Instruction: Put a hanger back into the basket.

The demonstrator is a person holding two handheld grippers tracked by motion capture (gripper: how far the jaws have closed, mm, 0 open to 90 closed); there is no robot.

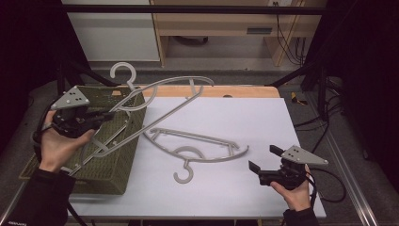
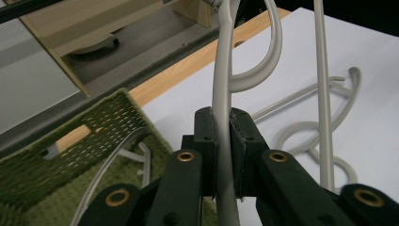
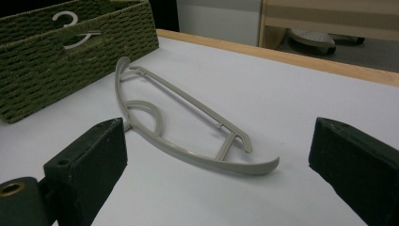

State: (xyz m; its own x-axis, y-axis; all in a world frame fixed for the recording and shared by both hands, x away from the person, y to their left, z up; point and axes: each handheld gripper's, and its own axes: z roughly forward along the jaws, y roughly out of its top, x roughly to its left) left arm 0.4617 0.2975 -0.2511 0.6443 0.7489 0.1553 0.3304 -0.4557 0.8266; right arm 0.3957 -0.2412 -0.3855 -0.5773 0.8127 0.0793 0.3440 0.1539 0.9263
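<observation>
black jaws of the left gripper (image 2: 223, 155) sit closest to the lens in the left gripper view, pressed together on the pale grey bar of a raised hanger (image 1: 162, 96). that hanger slants up over the green woven basket (image 1: 120, 165), one end low inside the basket, its hook (image 1: 123, 73) above the basket's far rim, and its other arm reaching out past the basket's right wall over the white table (image 1: 263, 117). the person's left hand (image 1: 59, 143) holds the gripper above the basket's left half (the grey three-cornered plate sits on top of it). a second hanger (image 1: 195, 148) lies flat on the table just to the right of the basket, apart from it, hook toward the near edge. well to the right of the basket, near the table's near right corner, the right gripper (image 1: 266, 160) rests in the right hand (image 1: 296, 193), its jaws spread wide with nothing between them, pointing back toward the flat hanger.
</observation>
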